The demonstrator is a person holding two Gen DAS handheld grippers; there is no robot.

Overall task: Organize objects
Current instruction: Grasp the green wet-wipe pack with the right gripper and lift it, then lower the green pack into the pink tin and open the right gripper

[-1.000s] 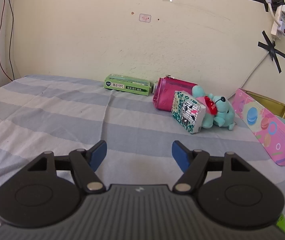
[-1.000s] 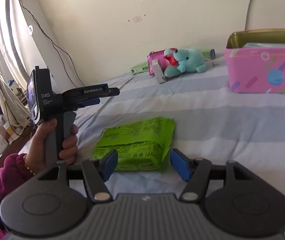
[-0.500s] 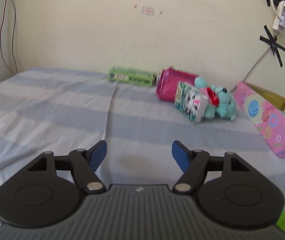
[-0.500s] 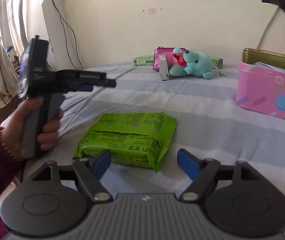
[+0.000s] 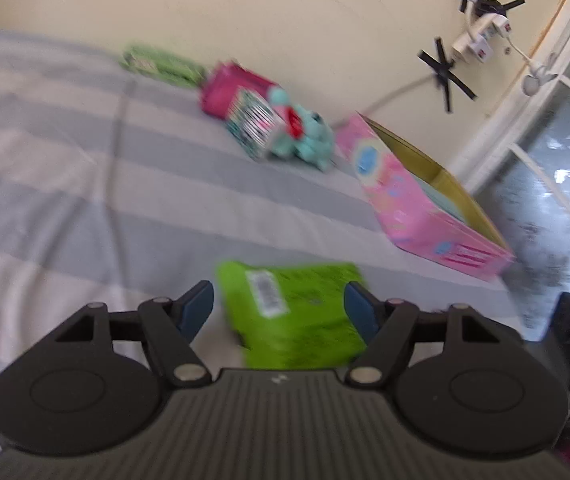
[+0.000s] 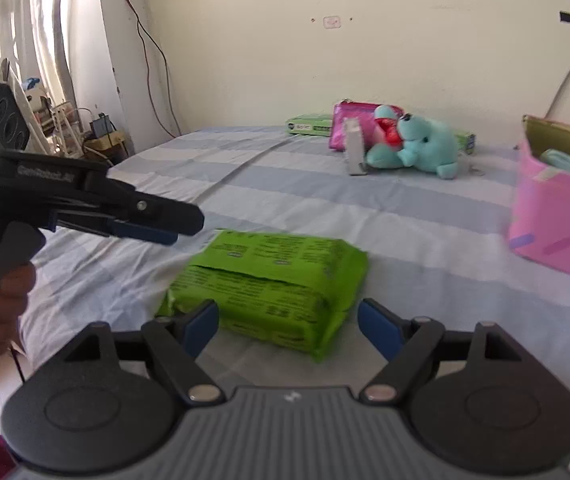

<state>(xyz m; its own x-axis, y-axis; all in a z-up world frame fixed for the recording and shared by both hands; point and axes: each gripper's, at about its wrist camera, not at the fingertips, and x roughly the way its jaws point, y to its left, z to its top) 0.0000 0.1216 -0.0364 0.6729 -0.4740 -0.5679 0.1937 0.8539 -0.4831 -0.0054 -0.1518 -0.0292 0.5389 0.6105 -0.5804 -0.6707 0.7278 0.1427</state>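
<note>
A bright green packet (image 5: pixel 297 312) (image 6: pixel 269 288) lies flat on the striped bed. My left gripper (image 5: pixel 279 308) is open, its blue fingertips on either side of the packet and above it. My right gripper (image 6: pixel 289 324) is open just in front of the same packet. The left gripper also shows in the right wrist view (image 6: pixel 157 232), left of the packet. A pink open box (image 5: pixel 425 204) (image 6: pixel 561 216) stands to the right. A teal plush toy (image 5: pixel 305 136) (image 6: pixel 417 144), a patterned small box (image 5: pixel 251 122), a magenta pouch (image 5: pixel 233 88) and a green carton (image 5: pixel 157 64) lie by the wall.
The bed sheet (image 5: pixel 65 184) has grey and white stripes. Its left edge drops to a cluttered floor corner (image 6: pixel 85 136). A power strip and cable (image 5: pixel 481 36) hang on the wall at the right, next to a window frame (image 5: pixel 525 120).
My left gripper has swung right and down, so the green packet now lies between its fingertips. My right gripper has moved slightly closer to the packet.
</note>
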